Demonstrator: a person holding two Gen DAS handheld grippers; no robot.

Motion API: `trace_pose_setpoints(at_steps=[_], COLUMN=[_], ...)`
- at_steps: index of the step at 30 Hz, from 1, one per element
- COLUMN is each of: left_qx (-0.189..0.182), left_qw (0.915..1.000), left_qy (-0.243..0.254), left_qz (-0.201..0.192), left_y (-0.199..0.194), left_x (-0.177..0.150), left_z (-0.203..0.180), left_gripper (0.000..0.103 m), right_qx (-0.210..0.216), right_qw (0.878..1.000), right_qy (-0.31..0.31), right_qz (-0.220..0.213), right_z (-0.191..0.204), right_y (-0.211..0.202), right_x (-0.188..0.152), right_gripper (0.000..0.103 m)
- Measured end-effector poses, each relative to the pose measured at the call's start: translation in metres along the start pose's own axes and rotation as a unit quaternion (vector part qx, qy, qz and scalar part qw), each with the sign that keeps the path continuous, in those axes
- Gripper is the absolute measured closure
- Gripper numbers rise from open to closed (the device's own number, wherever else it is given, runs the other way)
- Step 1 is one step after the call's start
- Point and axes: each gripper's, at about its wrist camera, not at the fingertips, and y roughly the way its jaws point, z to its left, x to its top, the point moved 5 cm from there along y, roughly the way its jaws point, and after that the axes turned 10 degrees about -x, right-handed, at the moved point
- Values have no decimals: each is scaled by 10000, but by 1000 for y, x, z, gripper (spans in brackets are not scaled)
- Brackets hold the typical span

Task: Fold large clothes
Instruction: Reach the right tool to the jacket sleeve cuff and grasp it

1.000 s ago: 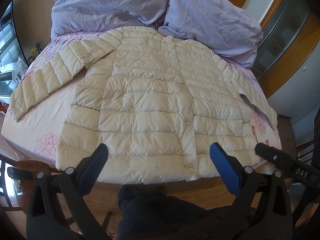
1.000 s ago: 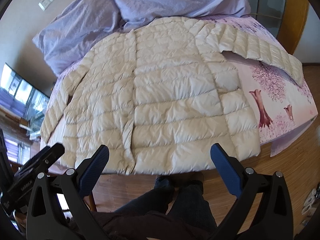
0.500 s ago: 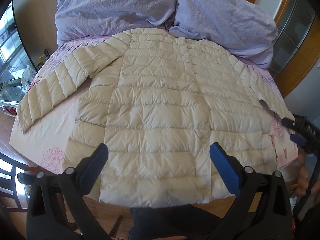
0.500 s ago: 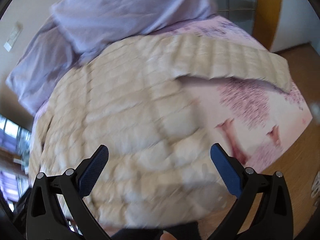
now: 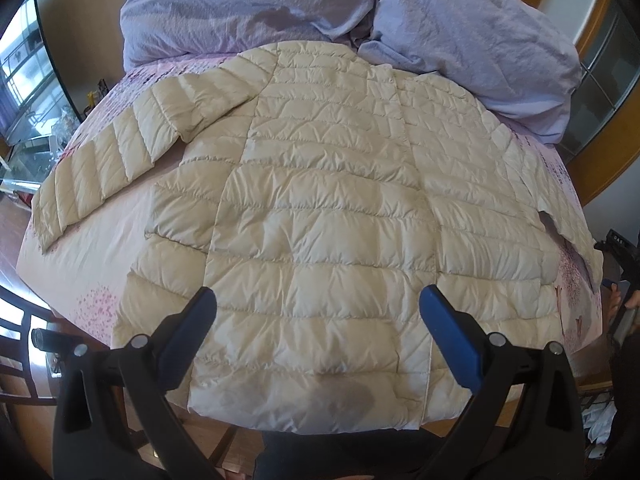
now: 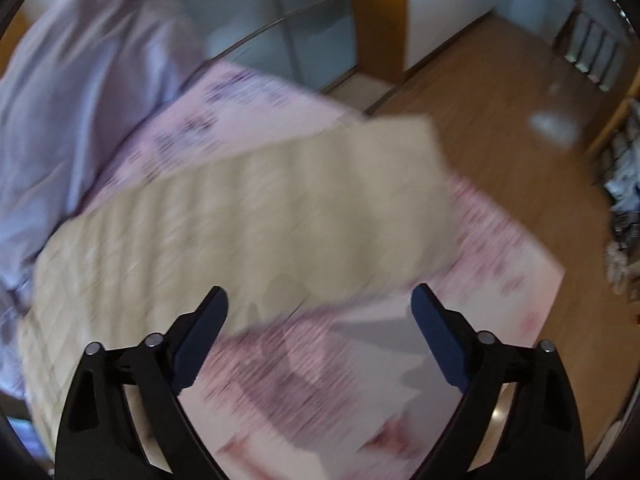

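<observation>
A cream quilted puffer jacket (image 5: 320, 208) lies flat on the pink floral bed sheet (image 5: 80, 248), both sleeves spread out. My left gripper (image 5: 318, 312) is open and empty above the jacket's hem. My right gripper (image 6: 318, 312) is open and empty, close over the jacket's right sleeve (image 6: 280, 216) near its cuff; this view is motion-blurred. The right gripper also shows at the right edge of the left wrist view (image 5: 618, 256).
Two lilac pillows (image 5: 460, 28) lie at the head of the bed. Wooden floor (image 6: 520, 120) runs beyond the bed's right edge, with a glass door and wooden frame behind. A dark wooden chair (image 5: 16, 340) stands at the lower left. My legs are below the hem.
My right gripper has swung right, from the jacket's hem to the right sleeve. My left gripper has moved closer over the jacket's body. Both stay open.
</observation>
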Motion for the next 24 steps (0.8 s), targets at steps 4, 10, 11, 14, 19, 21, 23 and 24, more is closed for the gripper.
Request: trace_pose_setpoints(at_steps=[4,10,11,14,19,21,23,24], left_qx=[10,-20,-32,-53,-104,-121,-137,-147], left_qw=[9999,9997,9997,9996,9995,9994,9992,9992], left_qy=[-96,-153,-149,-122,-129,-161,-187,-194], left_qz=[84,180,200,241,276,298,318,326], left_y=[5,10,11,13,13,14,14,14], left_x=[-1,-4,-4,-4,-5,-5,-7,-7], left_z=[2,1,0,-2,-2,0,1,2], left_gripper=[2,2,2,2,2,2,2,2], right_qx=[-277,-266,-255,-194,-254,-173,-137,-138], right_qw=[9985,9971,9973,9973,9983,9986,9988,9989], right_qy=[461,662,627,661,499,462,438,423], right_qz=[59,255,294,270,164,170,166,132], right_z=[-37,-52,-50,-53,-52,-48,-45,-42], right_y=[22,43,47,49,48,49,49,46], right_x=[24,23,21,17,18,18,20,20], right_gripper=[20,35,40,46,61,77,86,91])
